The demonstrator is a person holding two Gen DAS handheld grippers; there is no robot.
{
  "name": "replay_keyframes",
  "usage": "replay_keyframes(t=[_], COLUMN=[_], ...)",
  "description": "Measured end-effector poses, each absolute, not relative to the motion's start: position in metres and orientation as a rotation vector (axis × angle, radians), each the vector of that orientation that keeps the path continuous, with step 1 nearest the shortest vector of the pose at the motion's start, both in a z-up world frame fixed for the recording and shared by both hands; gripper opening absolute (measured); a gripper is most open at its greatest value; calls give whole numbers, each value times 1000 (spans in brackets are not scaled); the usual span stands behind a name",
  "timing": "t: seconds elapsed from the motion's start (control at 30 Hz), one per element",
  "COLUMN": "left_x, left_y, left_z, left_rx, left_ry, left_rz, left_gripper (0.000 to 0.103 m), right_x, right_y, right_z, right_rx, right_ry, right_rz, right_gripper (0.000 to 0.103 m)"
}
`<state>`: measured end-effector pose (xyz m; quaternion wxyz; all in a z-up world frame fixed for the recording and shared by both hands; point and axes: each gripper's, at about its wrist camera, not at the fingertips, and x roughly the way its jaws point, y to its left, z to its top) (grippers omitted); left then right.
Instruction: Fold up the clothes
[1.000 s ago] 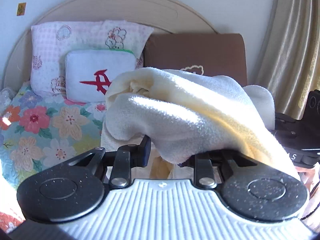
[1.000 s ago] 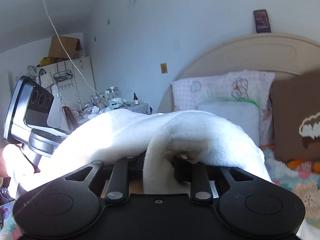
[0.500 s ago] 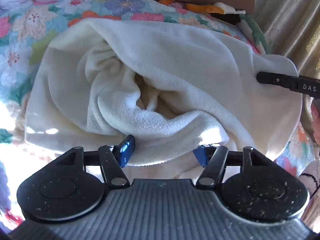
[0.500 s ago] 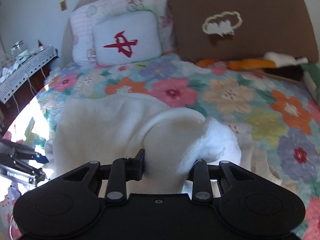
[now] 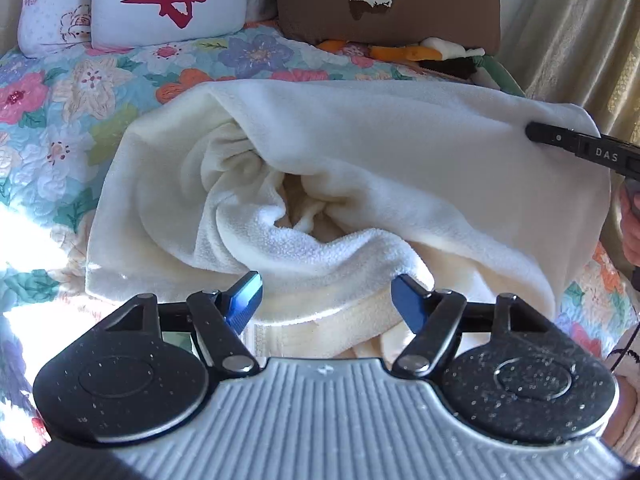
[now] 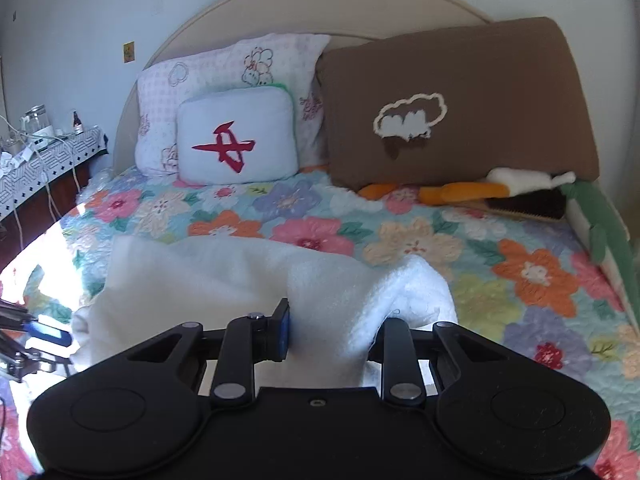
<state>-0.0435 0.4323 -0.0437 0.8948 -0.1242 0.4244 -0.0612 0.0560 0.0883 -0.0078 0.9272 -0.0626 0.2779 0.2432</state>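
1. Although the cream fleece garment (image 5: 400,168) lies on the flowered bedspread (image 5: 80,92), in front of the brown cushion (image 5: 384,0), it is only laid over in a loose first fold: the upper layer is smooth toward the brown cushion, while the side farthest from it is a rumpled swirl with an edge turned back.
2. As I judge it, smoothing that bunched edge and at least one more fold are left; no other clothes show.
3. The left hand-held gripper (image 5: 326,298) sits at the garment's edge farthest from the brown cushion. Its jaws have just been opening and stand spread, with the rolled hem between the blue pads (image 5: 244,292) but not pressed by them, so I take the cloth as let go.
4. The right hand-held gripper (image 6: 334,336), at the garment's right end, is narrowed onto a thick bunch of fleece (image 6: 360,300) and pinches it. In the left wrist view its finger (image 5: 560,138) lies on the cloth's corner.
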Motion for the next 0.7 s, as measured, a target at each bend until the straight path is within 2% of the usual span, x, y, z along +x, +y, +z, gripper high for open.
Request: replay_keyframes(t=[0.07,0.23,0.3,0.53,0.7], left_x=[-41,-32,-32,-30,-36], left_y=[436,433,427,425,429], left_z=[-50,-63,-63,-66,-66], left_rx=[-314,-430,-403,-397,-393], left_ry=[878,902,887,877,876], left_rz=[-121,-119,-127,-113,-95], left_gripper=[72,72,72,74,78], right_x=[73,94,86,68,61], right_y=[80,61,55,63,58], right_z=[-22,-67,-69,-50,-42], right_rx=[-128,-37,27,-84,-93], right_ry=[575,728,759,708,679], right_rz=[435,419,446,418,367], right_gripper=[32,40,43,53,54])
